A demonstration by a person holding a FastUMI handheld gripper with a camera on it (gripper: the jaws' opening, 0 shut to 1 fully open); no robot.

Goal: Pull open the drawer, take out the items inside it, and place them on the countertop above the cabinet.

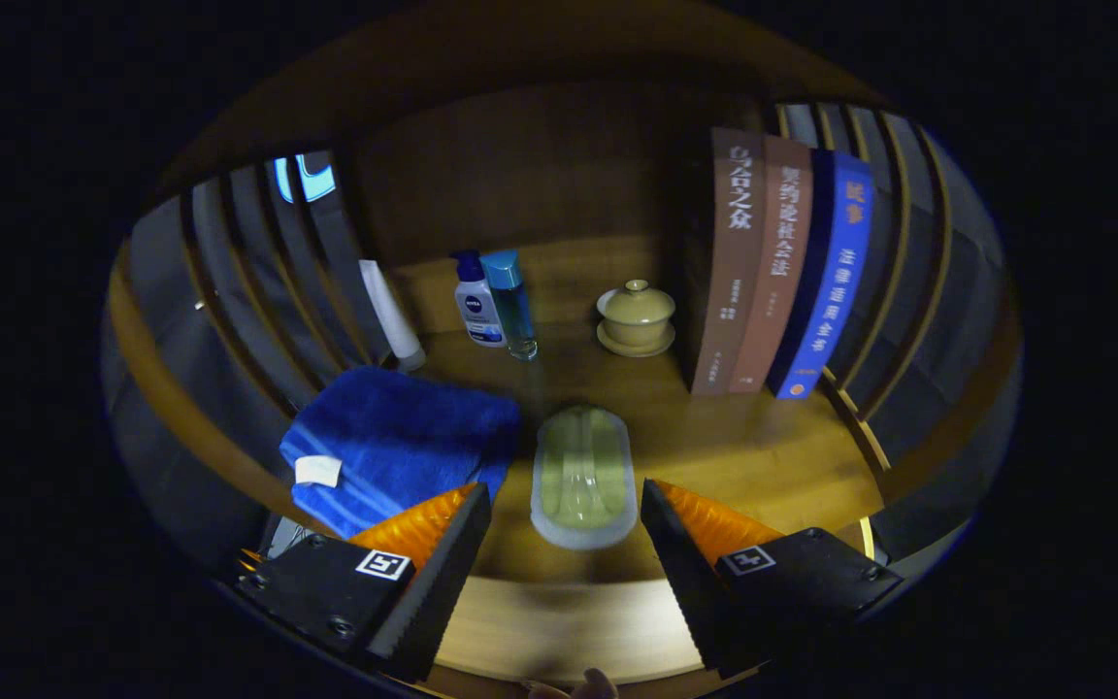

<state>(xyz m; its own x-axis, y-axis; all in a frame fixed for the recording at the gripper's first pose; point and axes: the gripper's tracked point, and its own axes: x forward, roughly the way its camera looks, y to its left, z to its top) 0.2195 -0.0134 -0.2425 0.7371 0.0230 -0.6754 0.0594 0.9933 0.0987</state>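
Gripper view: fingers of the gripper (566,529) stand spread wide and grip nothing, hovering over the front edge of the wooden countertop (763,456). Just ahead, between the fingers, lies a pale oblong soap dish (583,478), or so it appears in the dim light. A folded blue towel (394,442) rests near the left edge. Toward the back stand a white tube (391,316), a lotion bottle (477,303) touching a blue bottle (510,303), and a lidded cup (636,317). Three books (777,267) stand upright by the right edge.
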